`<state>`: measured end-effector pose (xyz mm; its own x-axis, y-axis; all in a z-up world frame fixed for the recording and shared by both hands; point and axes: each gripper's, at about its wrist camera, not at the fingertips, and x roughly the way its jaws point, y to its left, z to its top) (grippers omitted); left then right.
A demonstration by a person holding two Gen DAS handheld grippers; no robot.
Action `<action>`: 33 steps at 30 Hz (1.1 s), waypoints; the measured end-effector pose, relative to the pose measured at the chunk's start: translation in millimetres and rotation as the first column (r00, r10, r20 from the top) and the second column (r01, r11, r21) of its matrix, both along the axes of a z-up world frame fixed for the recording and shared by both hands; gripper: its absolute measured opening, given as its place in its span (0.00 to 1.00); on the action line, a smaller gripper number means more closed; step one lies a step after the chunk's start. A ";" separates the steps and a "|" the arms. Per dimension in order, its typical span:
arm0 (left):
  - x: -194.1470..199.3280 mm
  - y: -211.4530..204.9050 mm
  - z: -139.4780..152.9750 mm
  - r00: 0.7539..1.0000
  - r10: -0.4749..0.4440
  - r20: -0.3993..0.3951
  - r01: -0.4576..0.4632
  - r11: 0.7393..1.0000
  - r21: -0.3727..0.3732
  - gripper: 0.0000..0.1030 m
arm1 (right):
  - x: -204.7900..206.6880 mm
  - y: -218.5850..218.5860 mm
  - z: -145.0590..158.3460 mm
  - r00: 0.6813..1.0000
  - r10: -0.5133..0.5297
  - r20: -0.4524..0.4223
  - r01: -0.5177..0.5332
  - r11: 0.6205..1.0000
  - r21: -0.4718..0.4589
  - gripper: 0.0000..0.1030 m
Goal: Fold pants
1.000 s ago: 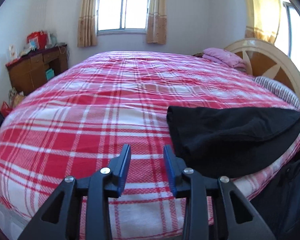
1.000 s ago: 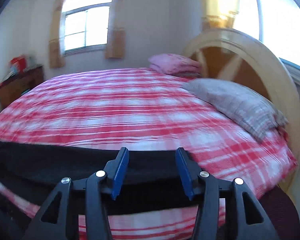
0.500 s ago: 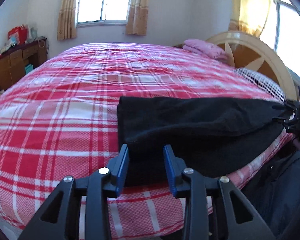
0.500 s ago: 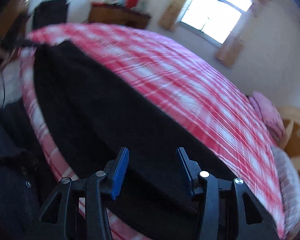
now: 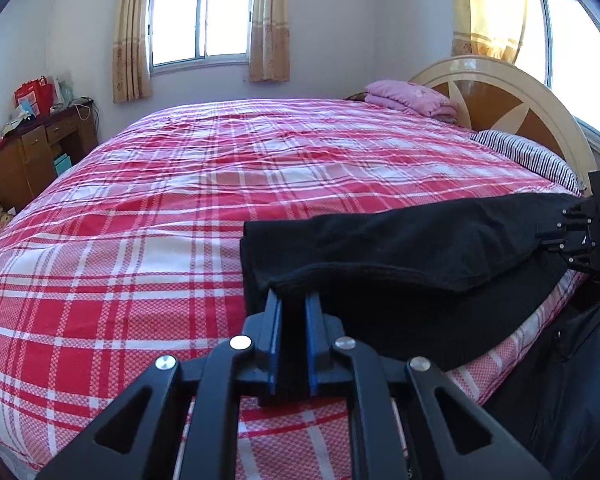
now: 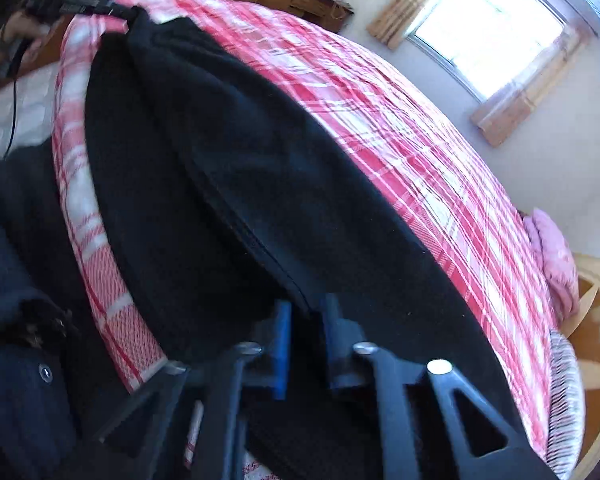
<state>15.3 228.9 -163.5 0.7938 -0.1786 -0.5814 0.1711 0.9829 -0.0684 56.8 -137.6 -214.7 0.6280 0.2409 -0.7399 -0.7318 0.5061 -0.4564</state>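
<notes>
Black pants (image 5: 400, 248) lie along the near edge of a bed with a red and white plaid cover (image 5: 180, 200). My left gripper (image 5: 292, 312) is shut on the near edge of the pants at their left end. My right gripper (image 6: 306, 320) is shut on the pants' edge at the other end; it also shows in the left wrist view (image 5: 588, 236) at far right. The held top layer of the pants (image 6: 260, 168) is lifted slightly between the two grippers. The left gripper shows in the right wrist view (image 6: 80, 6) at top left.
A curved wooden headboard (image 5: 500, 92) stands at the right. A striped pillow (image 5: 528, 156) and folded pink bedding (image 5: 412, 98) lie by it. A wooden desk (image 5: 32, 152) with clutter stands at far left. A person's dark clothing (image 5: 572, 380) is at the bed's near edge.
Both grippers were open; both have closed on the pants' near edge. The left gripper moved right to the pants' end, the right gripper swung to face along the pants. The top layer is raised.
</notes>
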 end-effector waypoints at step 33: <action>-33.6 28.4 2.6 0.997 0.024 0.078 -0.008 0.981 -0.193 0.91 | -36.3 -15.9 15.5 0.998 0.011 -0.058 -0.005 0.995 0.103 0.03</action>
